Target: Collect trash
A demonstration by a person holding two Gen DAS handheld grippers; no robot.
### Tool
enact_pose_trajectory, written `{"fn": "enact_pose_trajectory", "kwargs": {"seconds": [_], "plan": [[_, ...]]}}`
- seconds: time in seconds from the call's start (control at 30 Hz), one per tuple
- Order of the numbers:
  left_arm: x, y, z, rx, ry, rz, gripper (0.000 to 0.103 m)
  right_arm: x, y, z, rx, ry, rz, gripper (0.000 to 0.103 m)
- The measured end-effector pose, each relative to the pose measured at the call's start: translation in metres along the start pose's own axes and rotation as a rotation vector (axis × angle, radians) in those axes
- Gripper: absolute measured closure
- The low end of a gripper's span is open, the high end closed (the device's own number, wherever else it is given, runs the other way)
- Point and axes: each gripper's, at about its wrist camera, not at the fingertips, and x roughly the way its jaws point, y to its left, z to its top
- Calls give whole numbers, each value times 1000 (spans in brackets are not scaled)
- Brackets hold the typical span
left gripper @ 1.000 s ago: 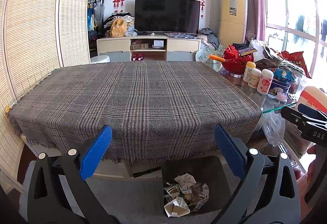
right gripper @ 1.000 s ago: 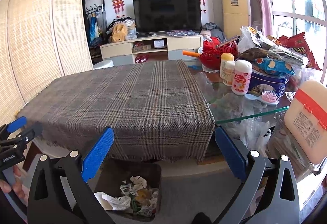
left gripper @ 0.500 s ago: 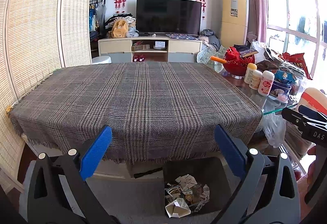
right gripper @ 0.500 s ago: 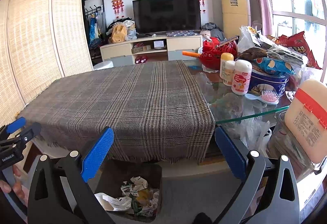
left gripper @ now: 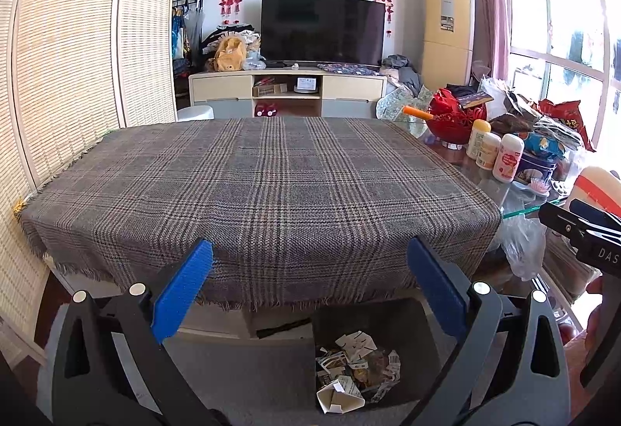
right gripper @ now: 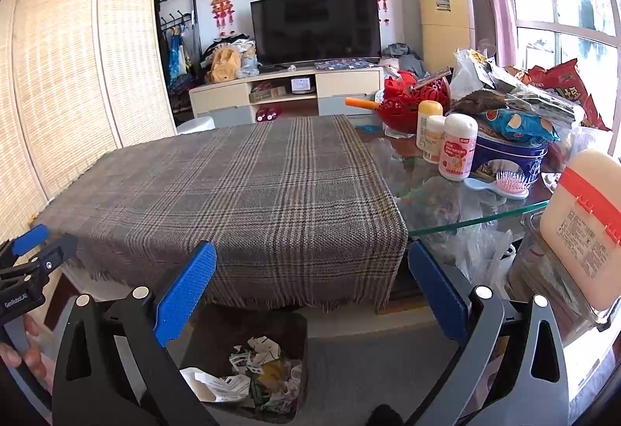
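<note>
Left gripper [left gripper: 309, 286] fingers spread wide, empty, right gripper [right gripper: 312, 288] likewise apart and empty, dark trash bin [left gripper: 407, 325] on floor just below table's near edge, mouth up, crumpled paper scraps [left gripper: 355, 360] inside, plaid tablecloth [left gripper: 256, 189] bare beyond, bottles [right gripper: 446, 142] at table's right.

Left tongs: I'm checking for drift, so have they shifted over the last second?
Yes, slightly: the left tongs pulled back and tilted up, since the TV and plaid cloth sit lower in their view.
</note>
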Motion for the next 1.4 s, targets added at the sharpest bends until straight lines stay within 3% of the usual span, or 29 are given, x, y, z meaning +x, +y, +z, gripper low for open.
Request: {"fn": "enact_pose_trajectory", "kwargs": {"seconds": [1.4], "plan": [[1,6,1,-3,5,4,8,0,-1,-1,5,-3,2,3]]}}
